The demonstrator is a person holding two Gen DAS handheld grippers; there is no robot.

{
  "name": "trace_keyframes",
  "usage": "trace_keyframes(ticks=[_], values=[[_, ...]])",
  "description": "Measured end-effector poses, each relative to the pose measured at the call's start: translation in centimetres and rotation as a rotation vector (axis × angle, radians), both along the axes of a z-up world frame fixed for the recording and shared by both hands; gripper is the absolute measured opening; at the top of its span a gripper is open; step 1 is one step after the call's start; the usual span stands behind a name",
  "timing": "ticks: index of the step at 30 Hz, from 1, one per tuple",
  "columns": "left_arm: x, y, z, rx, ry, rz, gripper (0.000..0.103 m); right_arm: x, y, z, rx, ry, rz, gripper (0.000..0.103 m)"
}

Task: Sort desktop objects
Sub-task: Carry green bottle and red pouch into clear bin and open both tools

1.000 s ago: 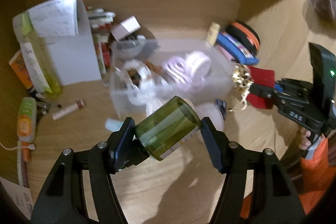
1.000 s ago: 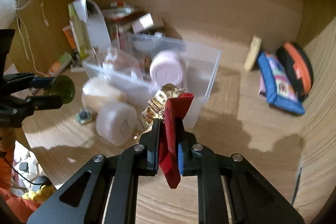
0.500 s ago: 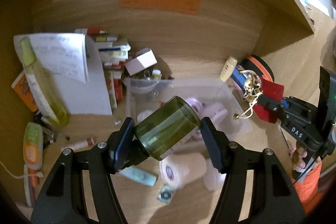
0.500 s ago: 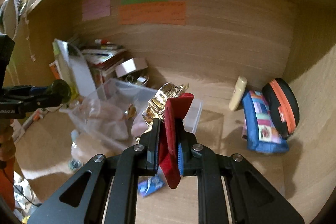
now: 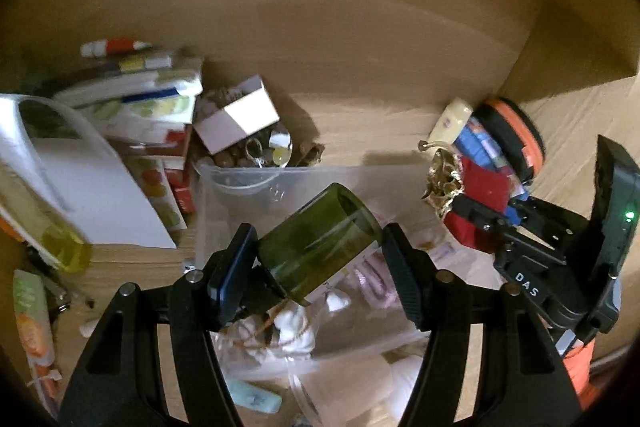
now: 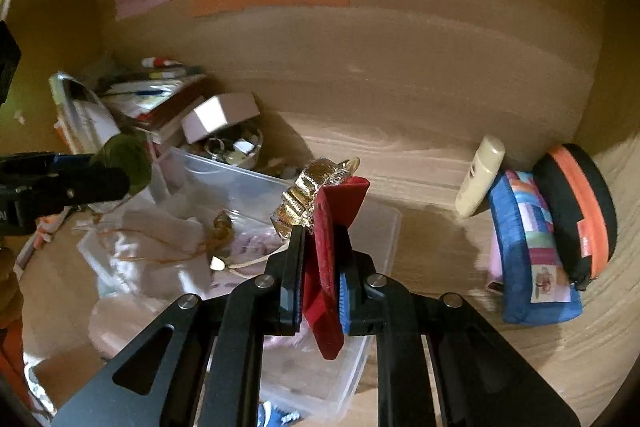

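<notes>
Overhead, the left gripper [image 5: 316,263] clamps a dark green glass jar [image 5: 320,247] tilted above the clear plastic bin [image 5: 240,187], while the right gripper [image 6: 320,279] pinches a red velvet pouch with gold trim [image 6: 324,239]. Each should be lowered well inside the bin walls before the jaws part, the jar gently to avoid knocking its contents
</notes>
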State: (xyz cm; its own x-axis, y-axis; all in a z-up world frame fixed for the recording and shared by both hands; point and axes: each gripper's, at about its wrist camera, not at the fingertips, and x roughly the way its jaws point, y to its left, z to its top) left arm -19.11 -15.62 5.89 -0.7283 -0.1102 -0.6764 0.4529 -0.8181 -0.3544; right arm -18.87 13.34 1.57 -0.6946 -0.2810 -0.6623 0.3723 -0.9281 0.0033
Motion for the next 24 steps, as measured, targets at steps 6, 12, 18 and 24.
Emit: trace_keyframes(ticks=[6,12,18,24], values=[[-2.4,-1.0,-2.2,0.020,-0.066,-0.011,0.064,-1.5,0.4,-1.8,0.007,-0.041,-0.006,0.012],[-4.5,-1.2,-3.7,0.023,-0.109,-0.025,0.064,-2.3,0.4,-3.4,0.012,-0.097,0.009,0.012],[-6.2,-1.2,-4.8,0.038,-0.142,-0.039,0.064,-2.4,-0.2,-3.8,0.038,-0.083,0.017,0.013],[-6.3,-0.7,-4.5,0.040,-0.142,-0.057,0.066,-2.2,-0.3,-3.6,0.060,-0.073,0.009,0.024]])
